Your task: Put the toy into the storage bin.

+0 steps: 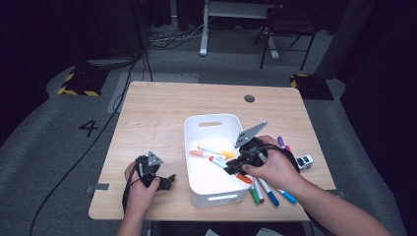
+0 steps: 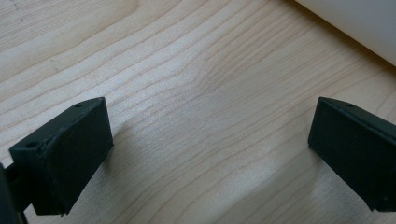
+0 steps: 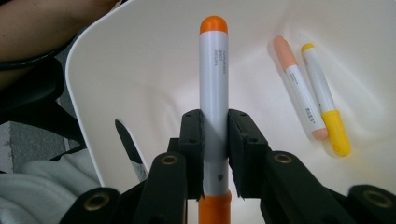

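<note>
Light wood table [image 1: 157, 113] on grey carpet in a dark room; desk legs and cables at top of the high view, floor marking "4" at mid left.

Near edge, lower right of the high view: loose markers on the wood beside the bin, a green one [image 1: 255, 195] and two blue-capped [image 1: 270, 195], [image 1: 289, 197]; the person's forearm comes in above them.

Lower left of the high view: left gripper [image 1: 168, 181] held low over the bare table, left of the bin; in the left gripper view its jaws stand spread wide with only wood grain between them, the bin wall [image 2: 359, 23] at upper right.

Centre: white plastic bin [image 1: 211, 120] with handle slots; right gripper [image 1: 230, 168] hangs over its right half, jaws pinched on an orange-capped marker [image 3: 214, 93]; in the right gripper view the white barrel runs straight up between the pads [image 3: 194, 154], cap pointing into the bin.

Inside the bin, further in: a peach marker [image 3: 299, 88] and a yellow marker [image 3: 325, 105] lying side by side, touching; in the high view they sit mid-bin.

Far right of the table: purple marker [image 1: 281, 142]; small white toy car [image 1: 305, 162] near the edge.
</note>
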`<action>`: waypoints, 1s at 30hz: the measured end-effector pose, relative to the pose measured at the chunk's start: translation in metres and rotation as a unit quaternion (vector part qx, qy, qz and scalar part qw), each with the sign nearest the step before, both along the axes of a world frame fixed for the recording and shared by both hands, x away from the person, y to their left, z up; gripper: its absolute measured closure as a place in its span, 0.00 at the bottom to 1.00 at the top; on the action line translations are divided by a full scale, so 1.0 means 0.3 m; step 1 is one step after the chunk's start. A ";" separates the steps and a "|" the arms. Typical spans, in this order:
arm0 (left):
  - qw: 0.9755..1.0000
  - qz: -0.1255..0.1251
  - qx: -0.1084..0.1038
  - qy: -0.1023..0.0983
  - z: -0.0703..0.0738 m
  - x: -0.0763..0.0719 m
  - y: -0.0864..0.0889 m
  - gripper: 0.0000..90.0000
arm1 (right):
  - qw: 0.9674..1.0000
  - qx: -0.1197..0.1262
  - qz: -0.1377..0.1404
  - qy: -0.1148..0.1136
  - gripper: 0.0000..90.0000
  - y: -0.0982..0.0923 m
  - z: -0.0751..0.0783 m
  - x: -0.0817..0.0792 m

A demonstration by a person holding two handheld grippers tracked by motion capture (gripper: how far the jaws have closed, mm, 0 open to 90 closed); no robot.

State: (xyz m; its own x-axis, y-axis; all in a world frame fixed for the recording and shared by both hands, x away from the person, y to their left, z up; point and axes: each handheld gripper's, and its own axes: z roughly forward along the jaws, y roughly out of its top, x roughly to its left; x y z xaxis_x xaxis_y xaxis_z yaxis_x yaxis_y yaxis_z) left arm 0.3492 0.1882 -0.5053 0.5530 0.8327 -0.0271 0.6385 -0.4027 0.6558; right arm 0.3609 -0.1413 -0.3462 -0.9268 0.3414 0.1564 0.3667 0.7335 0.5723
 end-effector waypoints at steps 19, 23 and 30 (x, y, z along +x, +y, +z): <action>1.000 0.000 0.000 0.000 0.000 0.000 0.000 0.00 | 0.998 -0.049 0.038 -0.008 0.85 0.060 -0.109 0.000; 1.000 0.000 0.000 0.000 0.000 0.000 0.000 0.00 | 0.997 -0.061 0.042 -0.011 0.85 0.071 -0.124 -0.001; 1.000 0.000 0.000 0.000 0.000 0.000 0.000 0.00 | 0.996 -0.076 0.037 -0.003 0.85 0.083 -0.145 0.006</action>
